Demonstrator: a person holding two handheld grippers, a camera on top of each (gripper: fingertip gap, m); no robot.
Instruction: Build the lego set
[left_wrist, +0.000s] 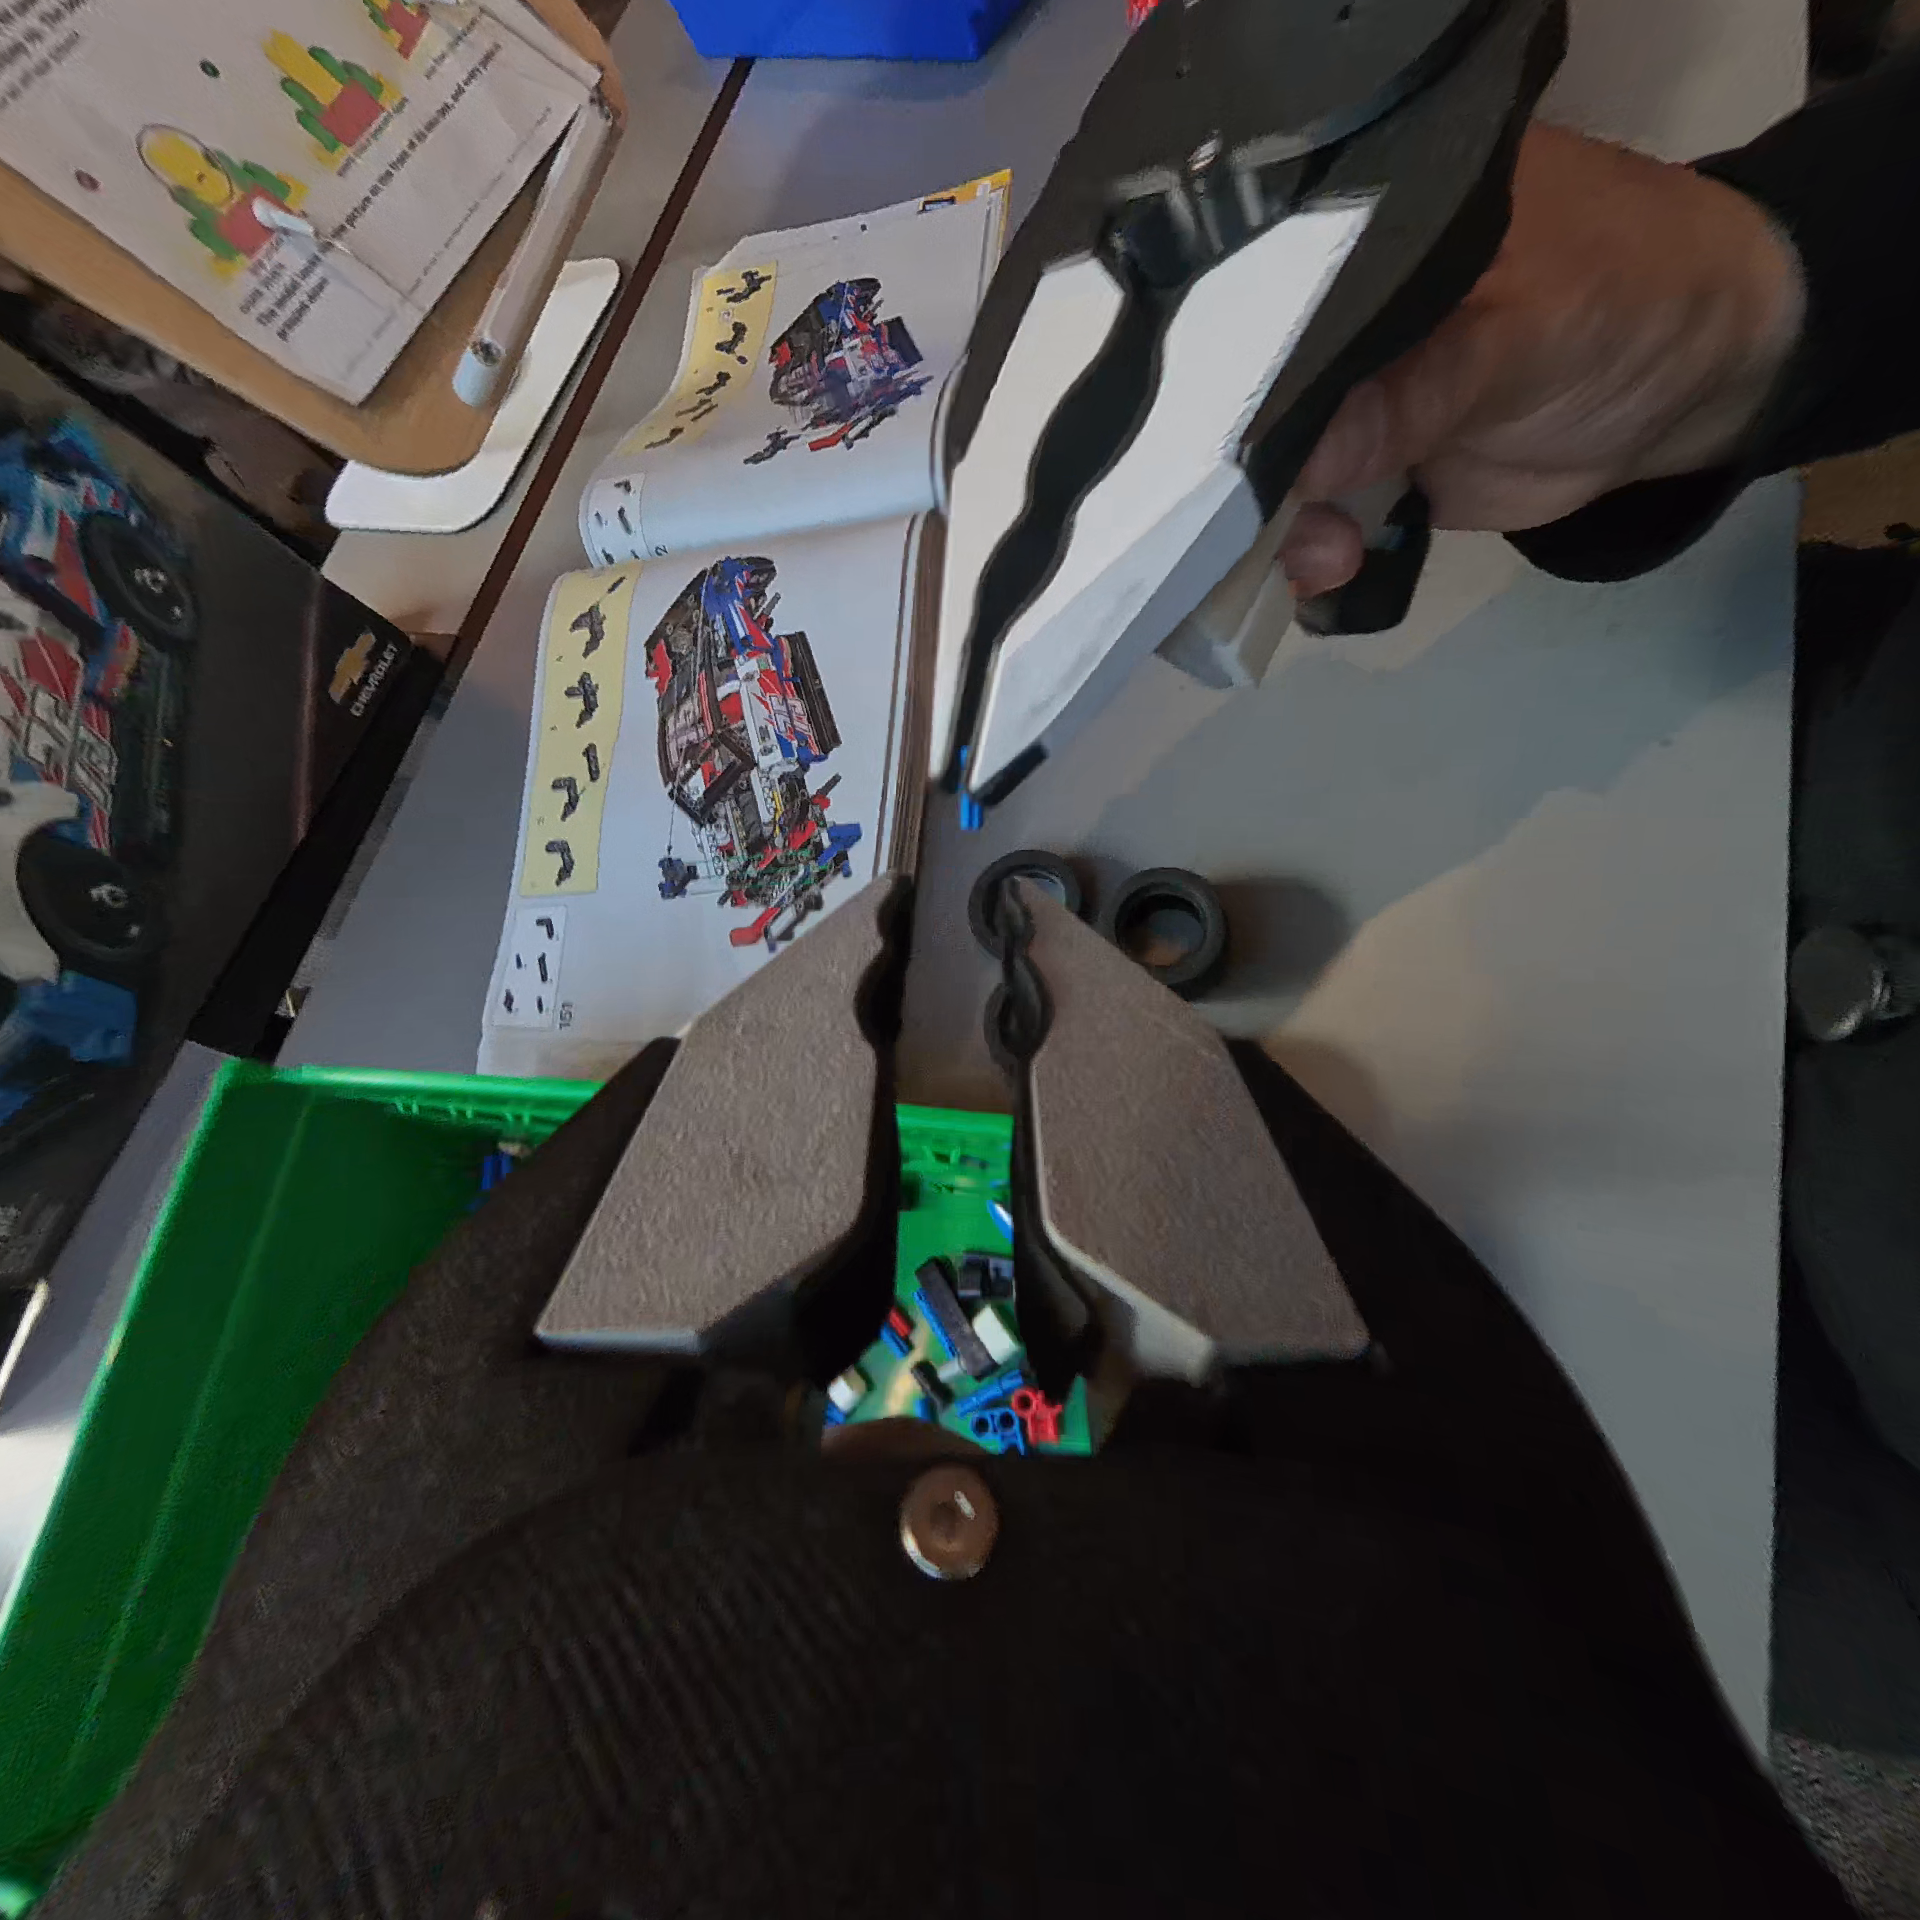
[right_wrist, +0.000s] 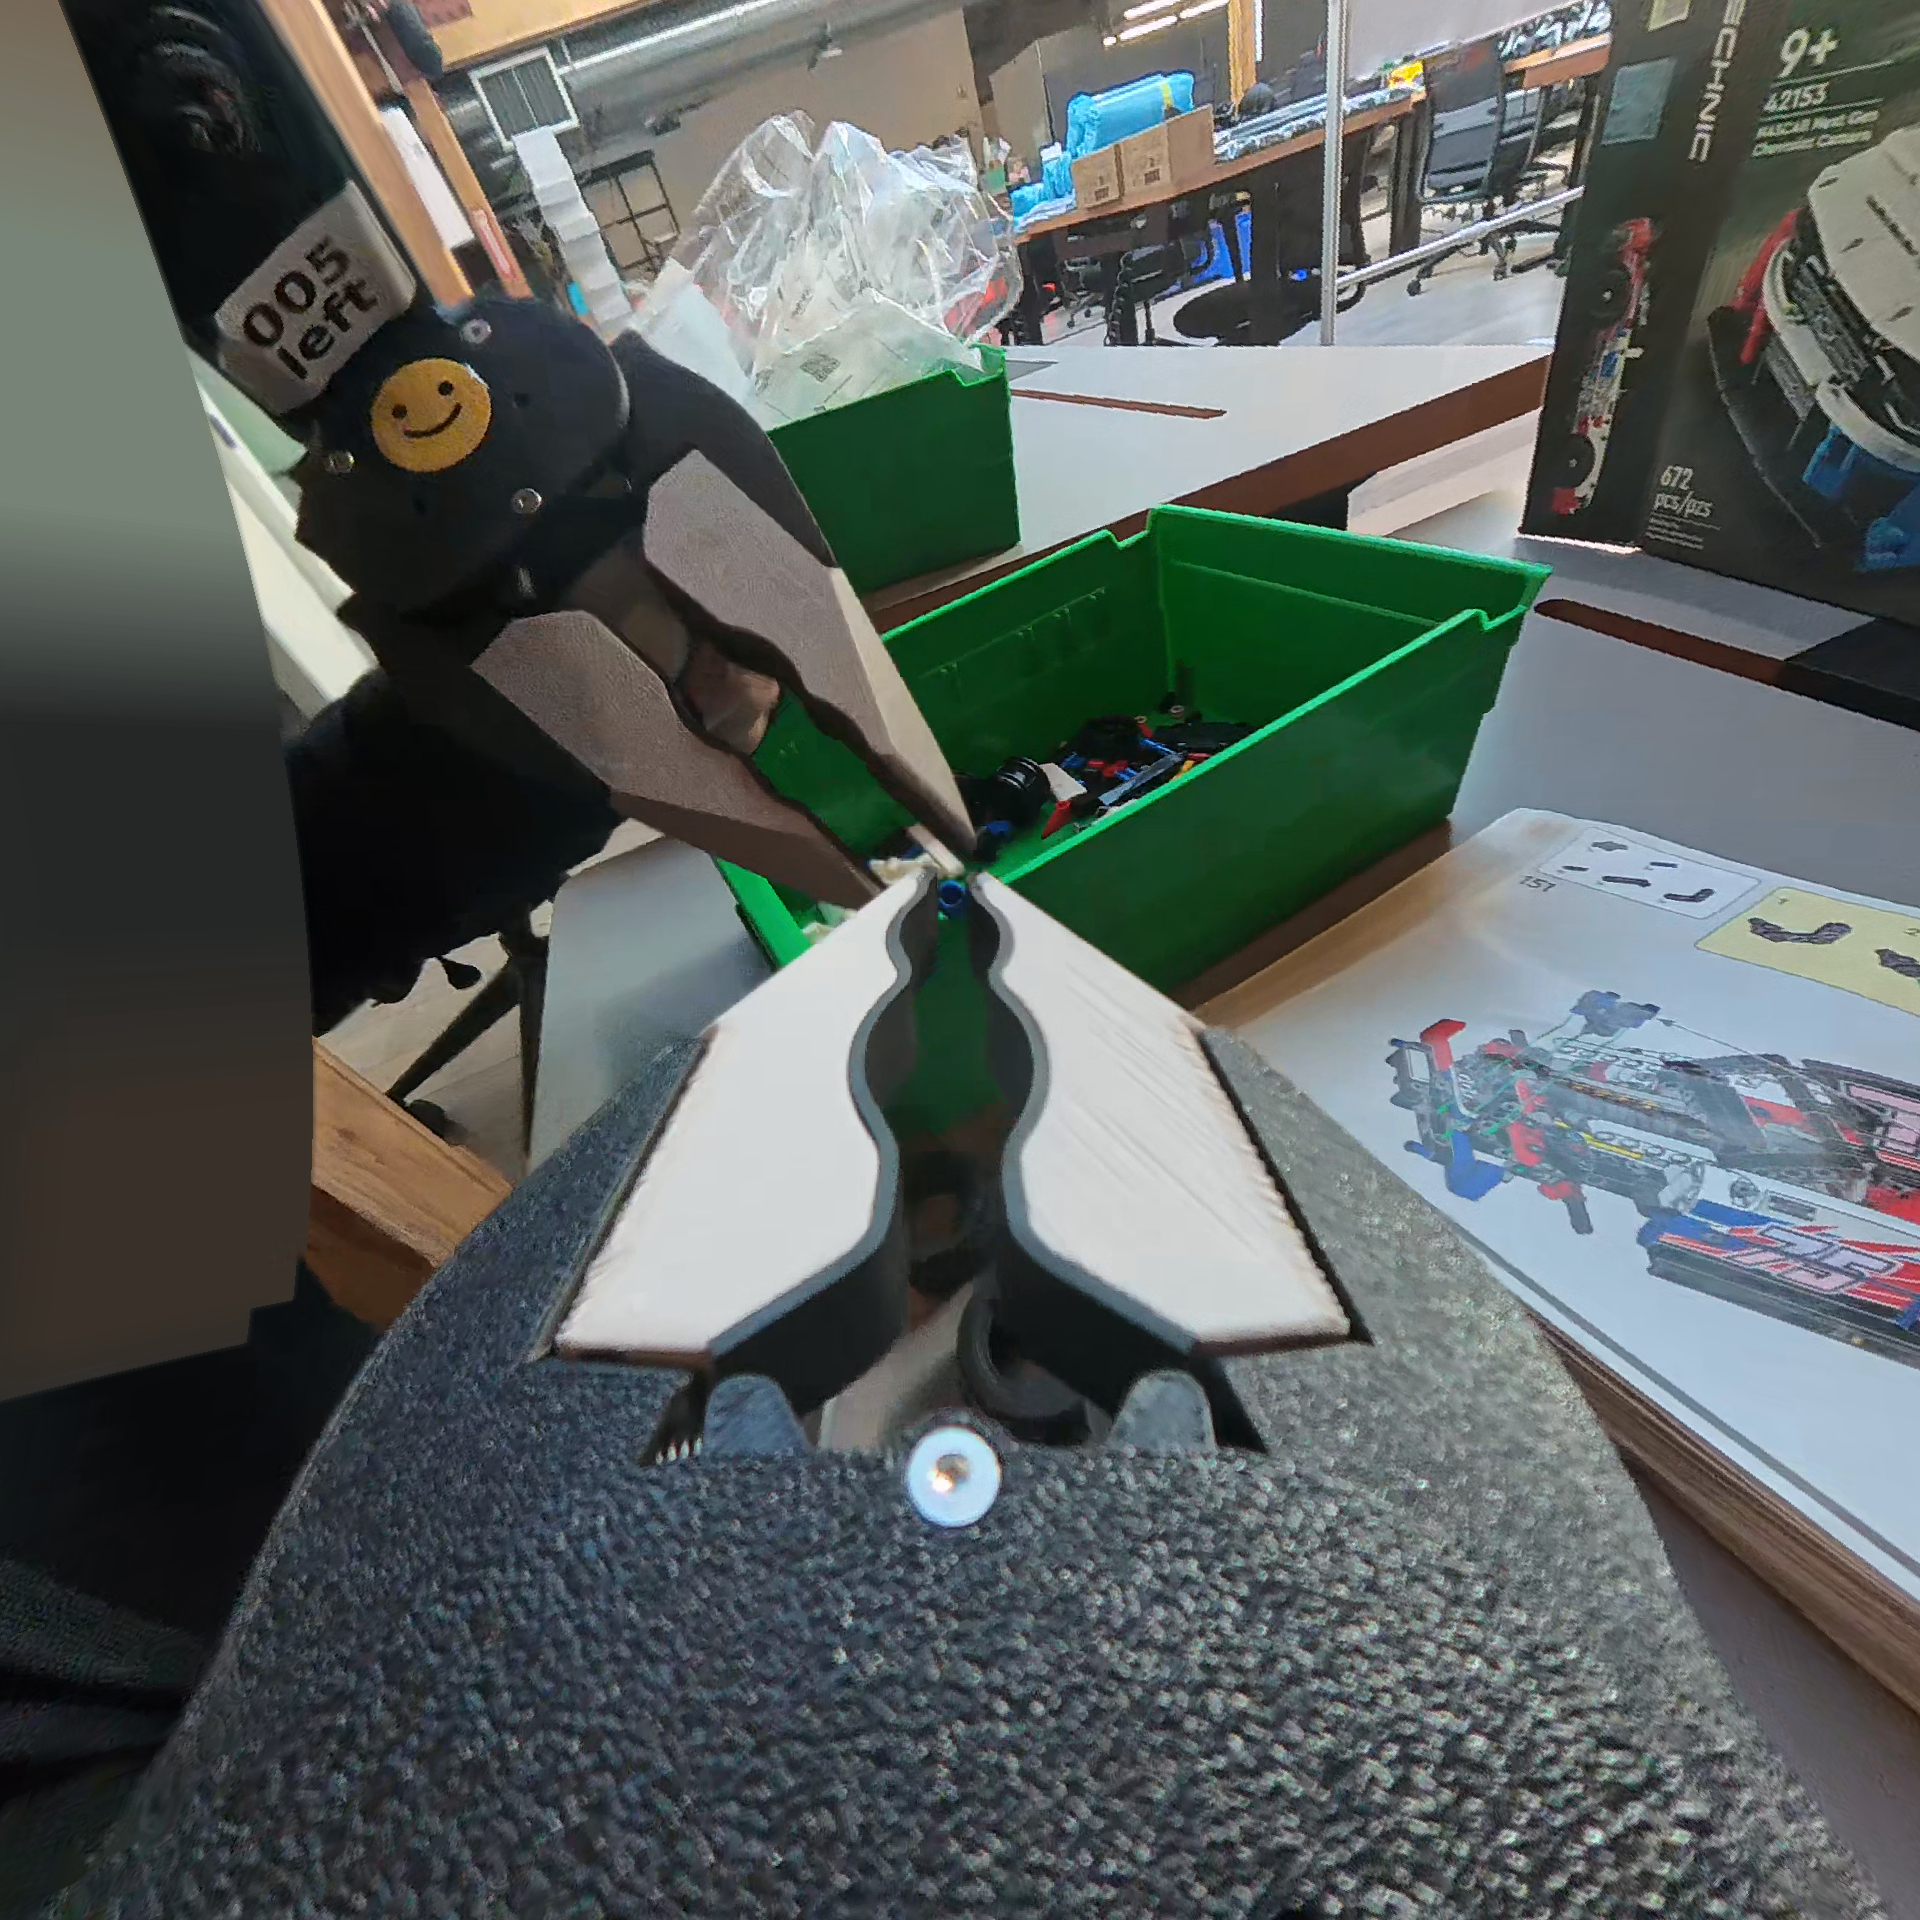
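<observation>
While the right hand-held gripper (right_wrist: 951, 891) clamps a blue pin (right_wrist: 948, 896) beside the green bin (right_wrist: 1226, 862), the left hand-held gripper (left_wrist: 951, 914) stands slightly apart

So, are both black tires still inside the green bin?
No, two black tires sit on the table beside the open instruction booklet, outside the green bin.

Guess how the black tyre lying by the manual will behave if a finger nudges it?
The tyre is a hollow ring resting tilted on the table, so a nudge may tip it or start it rolling. It looks like rubber, likely light and grippy. A second tyre sits close beside it and might get bumped.
</observation>
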